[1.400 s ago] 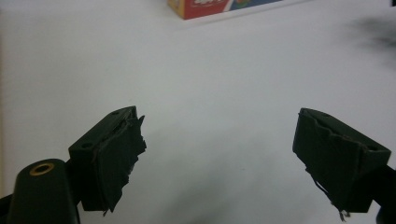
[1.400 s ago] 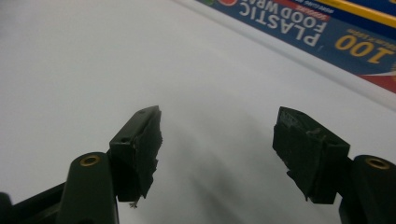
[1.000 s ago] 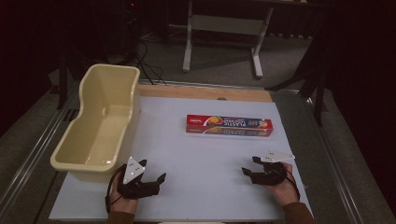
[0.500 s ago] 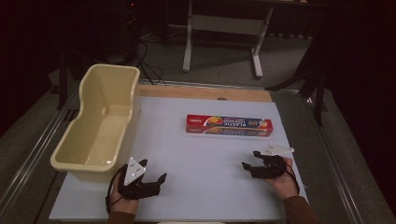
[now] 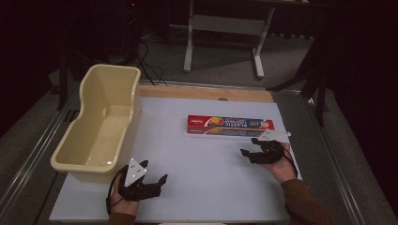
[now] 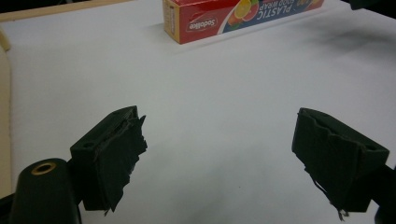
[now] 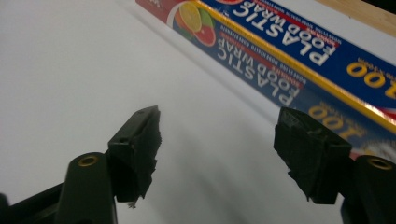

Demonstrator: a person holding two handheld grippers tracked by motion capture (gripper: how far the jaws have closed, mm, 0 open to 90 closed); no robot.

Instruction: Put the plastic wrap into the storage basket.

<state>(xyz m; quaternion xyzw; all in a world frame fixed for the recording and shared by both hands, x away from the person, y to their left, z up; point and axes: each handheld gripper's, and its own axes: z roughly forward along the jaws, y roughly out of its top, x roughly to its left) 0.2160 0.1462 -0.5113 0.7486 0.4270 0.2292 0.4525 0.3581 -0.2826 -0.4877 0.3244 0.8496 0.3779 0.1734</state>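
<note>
Right gripper [image 5: 248,152] moved nearer plastic wrap box [image 5: 230,125]; cream tub [image 5: 101,124] holds nothing

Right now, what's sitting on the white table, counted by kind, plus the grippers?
Tubs: 1, the cream tub at the table's left edge.
Boxes: 1, the plastic wrap box lying flat near the middle.
Grippers: 2, the left gripper and the right gripper, both open and holding nothing.
Total: 4.

1. The left gripper [image 5: 152,180] sits near the table's near-left edge, held in the person's left hand [image 5: 123,202], jaws spread wide.
2. The right gripper [image 5: 249,149] sits at the right, farther in, held by the right hand [image 5: 280,167], jaws apart.
</note>
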